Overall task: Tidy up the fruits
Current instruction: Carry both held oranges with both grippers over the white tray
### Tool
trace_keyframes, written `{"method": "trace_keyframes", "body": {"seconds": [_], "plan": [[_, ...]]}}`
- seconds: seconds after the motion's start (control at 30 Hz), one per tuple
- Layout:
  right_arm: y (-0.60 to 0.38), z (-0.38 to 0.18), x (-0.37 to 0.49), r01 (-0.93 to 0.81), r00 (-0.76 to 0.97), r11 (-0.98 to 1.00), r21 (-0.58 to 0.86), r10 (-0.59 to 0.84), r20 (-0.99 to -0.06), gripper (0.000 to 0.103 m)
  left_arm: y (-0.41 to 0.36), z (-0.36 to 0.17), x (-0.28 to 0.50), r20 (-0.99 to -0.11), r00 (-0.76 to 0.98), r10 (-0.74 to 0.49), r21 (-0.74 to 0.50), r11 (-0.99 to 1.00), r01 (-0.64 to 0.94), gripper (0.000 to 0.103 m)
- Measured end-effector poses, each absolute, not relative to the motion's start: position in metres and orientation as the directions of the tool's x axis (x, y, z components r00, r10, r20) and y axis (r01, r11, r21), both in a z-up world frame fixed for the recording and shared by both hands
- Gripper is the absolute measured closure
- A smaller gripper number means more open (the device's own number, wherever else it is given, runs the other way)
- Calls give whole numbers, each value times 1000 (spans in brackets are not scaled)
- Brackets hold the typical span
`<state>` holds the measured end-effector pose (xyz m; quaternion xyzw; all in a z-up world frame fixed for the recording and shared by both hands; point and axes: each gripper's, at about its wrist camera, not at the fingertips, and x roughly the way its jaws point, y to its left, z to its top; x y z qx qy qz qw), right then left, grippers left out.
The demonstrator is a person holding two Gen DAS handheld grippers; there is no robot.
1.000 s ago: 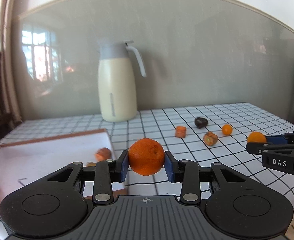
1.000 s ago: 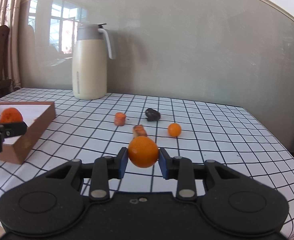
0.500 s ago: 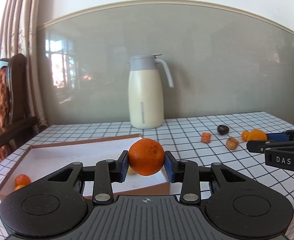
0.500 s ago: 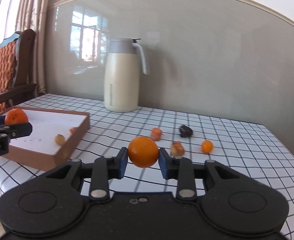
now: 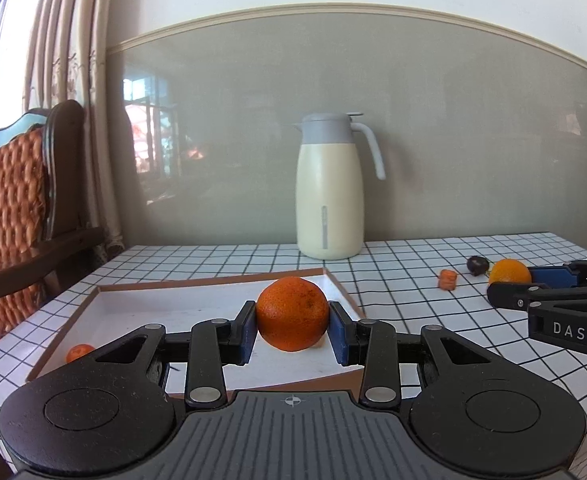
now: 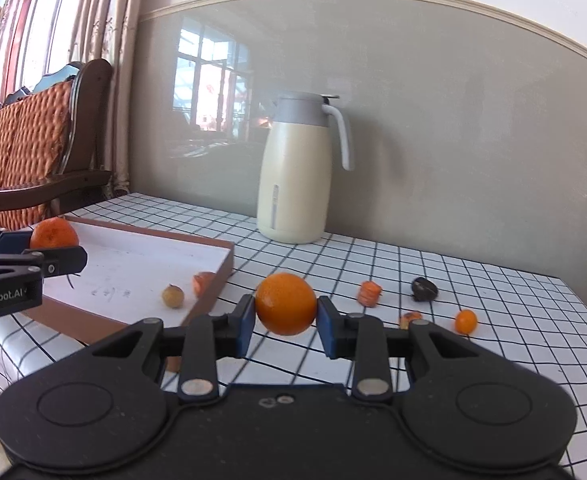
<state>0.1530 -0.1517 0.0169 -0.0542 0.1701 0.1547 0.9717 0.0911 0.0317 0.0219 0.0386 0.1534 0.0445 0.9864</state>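
Both grippers (image 5: pixel 292 330) (image 6: pixel 285 320) around oranges (image 5: pixel 292 313) (image 6: pixel 285 304)

left wrist cam: low behind its jaws, facing the wall, tray (image 5: pixel 213 280) just ahead | right wrist cam: low behind its jaws, turned leftward, tray (image 6: pixel 229 258) ahead-left | shared: jug (image 5: pixel 329 192) (image 6: pixel 293 172) beyond both jaws, checked table (image 5: pixel 413 280) (image 6: pixel 493 300), each sees the other's gripper at its frame edge

2 tools, left tool (image 5: pixel 292 326) and right tool (image 6: pixel 286 322), each grip 1 orange: 2 oranges (image 5: pixel 292 313) (image 6: pixel 286 304). 1 tray (image 6: pixel 141 256) holds 3 small fruits (image 6: pixel 173 296) (image 6: pixel 204 281) (image 5: pixel 79 352); 4 more (image 6: pixel 369 293) (image 6: pixel 424 288) (image 6: pixel 465 321) (image 6: pixel 409 317) lie right on the desk (image 6: pixel 513 320), 1 jug (image 6: pixel 295 170) far.
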Motion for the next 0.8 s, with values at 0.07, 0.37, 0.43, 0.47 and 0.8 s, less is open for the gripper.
{"method": "trace_keyframes", "body": {"seconds": [0.07, 0.37, 0.43, 0.47, 0.8], "plan": [[-146, 17, 153, -330, 892, 943, -53, 292, -346, 78, 38, 22, 90, -298, 948, 110, 89, 992, -87, 65], [-119, 17, 154, -377, 878, 924, -61, 336, -342, 78, 73, 22, 84, -300, 940, 161, 74, 987, -145, 65], [-112, 17, 153, -389, 874, 919, -65, 345, -341, 78, 80, 22, 82, -298, 939, 173, 71, 985, -159, 65], [-109, 17, 153, -395, 872, 916, -68, 351, -340, 78, 84, 22, 82, -298, 938, 179, 69, 984, -165, 65], [-84, 20, 153, -432, 863, 899, -76, 387, -325, 78, 113, 21, 75, -295, 927, 230, 56, 973, -224, 65]]}}
